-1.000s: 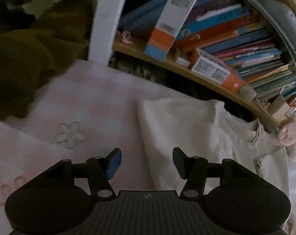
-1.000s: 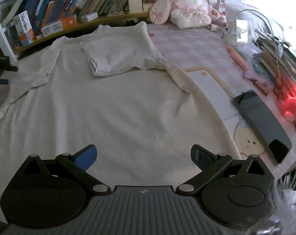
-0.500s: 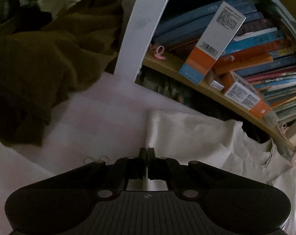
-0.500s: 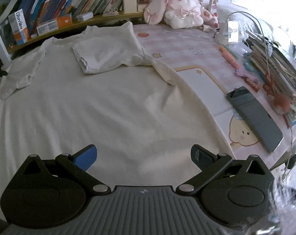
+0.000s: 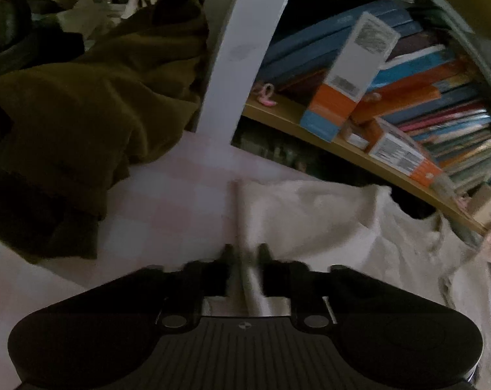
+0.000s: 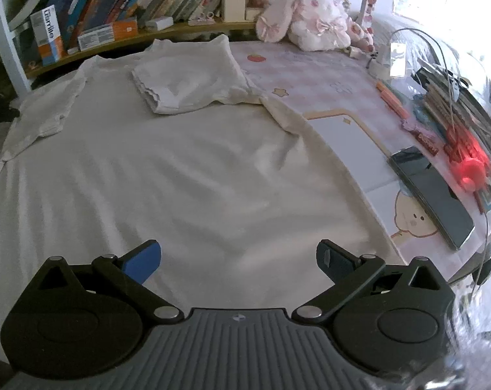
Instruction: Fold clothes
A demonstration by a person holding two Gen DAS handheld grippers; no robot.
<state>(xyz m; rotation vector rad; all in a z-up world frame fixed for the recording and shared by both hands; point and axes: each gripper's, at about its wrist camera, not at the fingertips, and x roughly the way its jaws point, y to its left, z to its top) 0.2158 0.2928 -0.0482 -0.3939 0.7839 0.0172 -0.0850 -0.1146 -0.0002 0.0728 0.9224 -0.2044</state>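
Observation:
A cream-white shirt point(image 6: 167, 169) lies spread flat on the table, its right sleeve point(image 6: 183, 78) folded in over the chest. In the left wrist view my left gripper point(image 5: 245, 256) is shut on the edge of the shirt's left sleeve point(image 5: 310, 214), the cloth running back between the fingers. My right gripper point(image 6: 239, 260) is wide open and empty, hovering over the shirt's lower part near the hem.
A bookshelf point(image 6: 122, 16) with books and boxes runs along the far edge. A dark olive garment point(image 5: 76, 123) is heaped to the left. Plush toys point(image 6: 313, 16) sit at the back; a phone point(image 6: 430, 191), pens and a red-lit device point(image 6: 469, 169) lie on the right.
My left gripper shut on the sleeve edge and moved forward toward the shelf; the image is now motion-blurred. My right gripper stayed open and shifted slightly over the shirt.

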